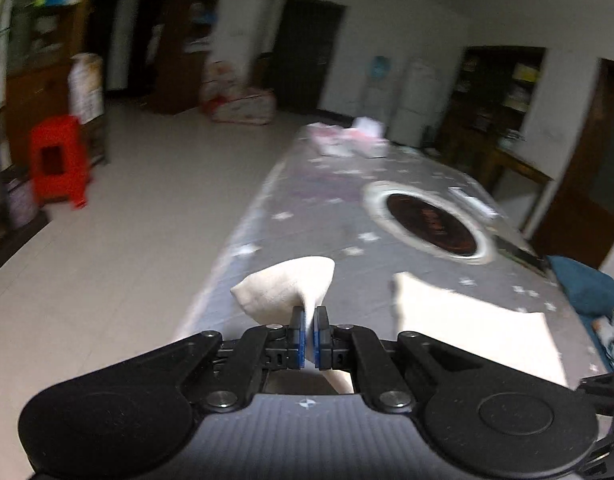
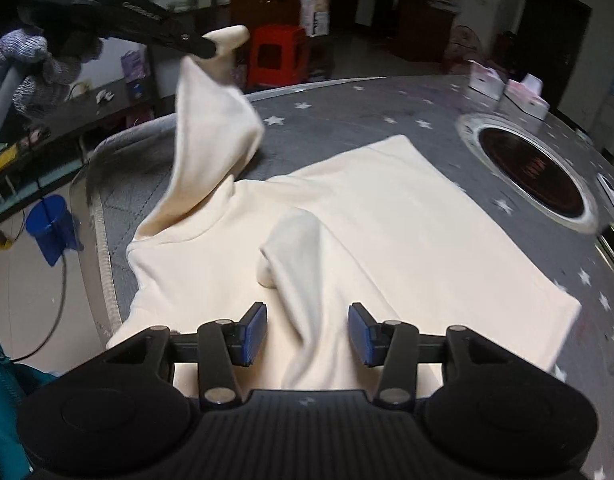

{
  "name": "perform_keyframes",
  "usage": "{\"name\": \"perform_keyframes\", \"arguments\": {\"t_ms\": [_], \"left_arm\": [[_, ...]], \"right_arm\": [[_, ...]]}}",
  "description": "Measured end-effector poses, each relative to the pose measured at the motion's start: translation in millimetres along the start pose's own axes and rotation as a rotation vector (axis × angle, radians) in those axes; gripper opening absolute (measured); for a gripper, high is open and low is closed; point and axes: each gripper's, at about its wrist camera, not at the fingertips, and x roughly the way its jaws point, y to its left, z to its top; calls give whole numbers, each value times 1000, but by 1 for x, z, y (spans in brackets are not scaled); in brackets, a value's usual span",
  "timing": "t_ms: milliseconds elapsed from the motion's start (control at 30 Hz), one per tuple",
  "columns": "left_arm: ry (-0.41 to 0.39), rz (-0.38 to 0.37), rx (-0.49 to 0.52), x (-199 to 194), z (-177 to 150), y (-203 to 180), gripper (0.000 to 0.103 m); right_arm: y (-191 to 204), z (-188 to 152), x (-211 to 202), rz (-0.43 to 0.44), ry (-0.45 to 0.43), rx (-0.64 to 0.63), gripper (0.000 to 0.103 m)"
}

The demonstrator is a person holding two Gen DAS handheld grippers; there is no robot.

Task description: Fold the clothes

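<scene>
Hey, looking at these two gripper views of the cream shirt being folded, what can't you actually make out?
- Right wrist view: the cream shirt's near hem, hidden behind the right gripper.
- Left wrist view: the shirt below the sleeve, blocked by the left gripper.
- Left wrist view: shelves, blurred.

Cream garment (image 1: 287, 288) in left hand-held gripper (image 1: 310, 334)

White lettering "DAS" stands on the black plastic body of the left gripper (image 2: 211, 49), at upper left; smaller lines beneath are illegible.
</scene>
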Motion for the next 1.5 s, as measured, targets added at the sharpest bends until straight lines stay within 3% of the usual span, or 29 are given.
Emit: {"name": "perform_keyframes", "arguments": {"t_ms": [67,133,333,500,667,867,1000,1267,1367,1500], "left_arm": [[28,41,-6,2,-9,12,4],[59,66,-3,5,-18,18,4],[121,95,40,18,-30,17,7],[132,119,107,22,-32,1,15],[130,124,151,23,-32,-15,43],[124,130,216,23,-30,-37,54],[119,137,261,24,-26,-54,59],[103,88,297,29,-24,-81,69],[124,52,311,37,-26,-93,70],[157,6,350,53,-35,-115,71]], "right_arm": [[3,3,6,-18,3,-10,29],[-3,3,7,-41,2,22,12],[-36,-3,-26,-140,-66,166,4],[-79,-32,-73,-288,-99,355,4],[-121,-90,-111,-412,-82,625,5],[-144,-147,-129,-518,-8,770,24],[-147,-150,-135,-519,-20,767,33],[-132,-126,-126,-491,-73,681,34],[-136,-129,-127,-500,-63,705,34],[-130,-135,-114,-441,-16,681,36]]}}
